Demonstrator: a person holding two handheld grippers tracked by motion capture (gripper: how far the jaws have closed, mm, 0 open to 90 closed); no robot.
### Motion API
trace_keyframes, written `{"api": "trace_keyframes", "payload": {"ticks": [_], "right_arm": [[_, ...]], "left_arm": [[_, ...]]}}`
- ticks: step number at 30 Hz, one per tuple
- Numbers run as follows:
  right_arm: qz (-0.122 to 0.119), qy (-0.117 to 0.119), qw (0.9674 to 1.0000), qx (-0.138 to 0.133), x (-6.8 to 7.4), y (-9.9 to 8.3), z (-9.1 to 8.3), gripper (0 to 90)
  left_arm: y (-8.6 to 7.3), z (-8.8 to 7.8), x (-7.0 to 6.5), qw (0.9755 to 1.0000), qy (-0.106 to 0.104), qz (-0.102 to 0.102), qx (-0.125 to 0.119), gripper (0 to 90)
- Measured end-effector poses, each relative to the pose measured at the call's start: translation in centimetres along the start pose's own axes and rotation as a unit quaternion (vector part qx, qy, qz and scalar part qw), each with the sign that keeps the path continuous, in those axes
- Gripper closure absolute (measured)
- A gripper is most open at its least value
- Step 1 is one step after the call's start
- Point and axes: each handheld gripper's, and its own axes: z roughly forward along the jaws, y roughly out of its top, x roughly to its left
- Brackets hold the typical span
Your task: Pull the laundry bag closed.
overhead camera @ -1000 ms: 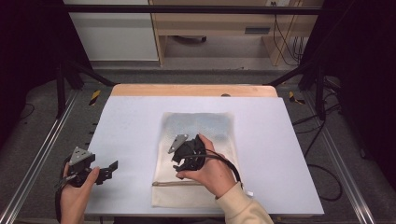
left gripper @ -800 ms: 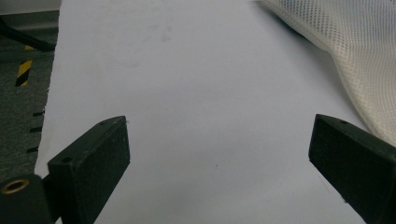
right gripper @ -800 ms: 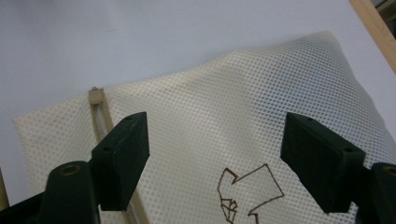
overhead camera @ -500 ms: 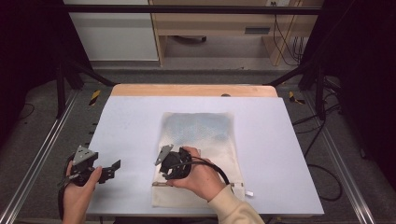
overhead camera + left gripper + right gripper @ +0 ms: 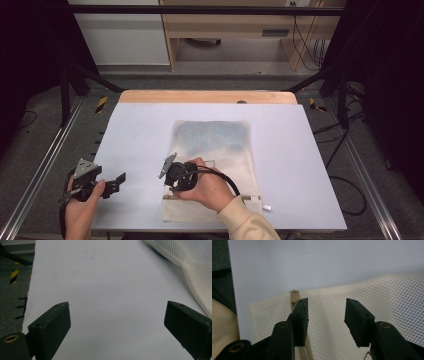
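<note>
Currently, a mesh bag is lying flat on the table, near the middle of the tabletop and reaching down to its near edge. Its material is a cream net with a fine, regular grid of small holes, clearly resolved in the right gripper view. Through the far half of the bag, a blue-grey patch is showing; the near half is reading plain cream. A tan band with a zipper is running along the bag's near-left part, ending in a small stub close to the bag's edge. A small white tag is sticking out beside the bag's near-right corner.

The right gripper is hovering low over the bag's near-left corner, held by the right hand. Its jaws have just been closing and are now standing partly apart above the mesh, with the zipper band beside one of them; the pads are not pressing on the net.

The left gripper is being held by the left hand at the table's near-left edge, well apart from the bag. Its jaws are spread wide with bare tabletop between them, and the bag's edge is lying off to one side.
</note>
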Motion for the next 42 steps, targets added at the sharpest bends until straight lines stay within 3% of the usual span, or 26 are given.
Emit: {"api": "trace_keyframes", "payload": {"ticks": [1, 10, 22, 37, 38, 42], "right_arm": [[0.0, -0.002, 1.0, -0.002, -0.2, 0.1, 0.2, 60.2], [-0.012, 0.01, 0.9999, -0.005, 0.7, 0.3, 0.5, 65.6], [-0.004, 0.015, 0.9998, -0.007, 0.8, -0.2, 1.2, 73.1], [-0.001, 0.049, 0.9987, -0.015, 1.7, 0.2, 2.5, 72.0], [-0.005, 0.063, 0.9979, -0.015, 1.9, 0.4, 2.7, 70.6], [-0.006, 0.061, 0.9981, 0.004, 2.2, 0.6, 3.3, 70.9]], "left_arm": [[0.0, 0.0, 0.0, 1.0, 0.001, 0.002, -0.001, 6.8], [0.5, 0.4, -0.6, 0.9998, -0.012, 0.015, 0.009, 7.0], [0.6, 0.3, -0.7, 0.9998, -0.017, 0.011, 0.005, 7.2], [0.7, 0.3, -1.0, 0.9995, -0.031, 0.01, 0.002, 7.4], [0.7, 0.3, -1.0, 0.9995, -0.031, 0.009, 0.002, 7.4], [0.7, 0.3, -1.0, 0.9991, -0.04, 0.01, 0.008, 7.4]]}}
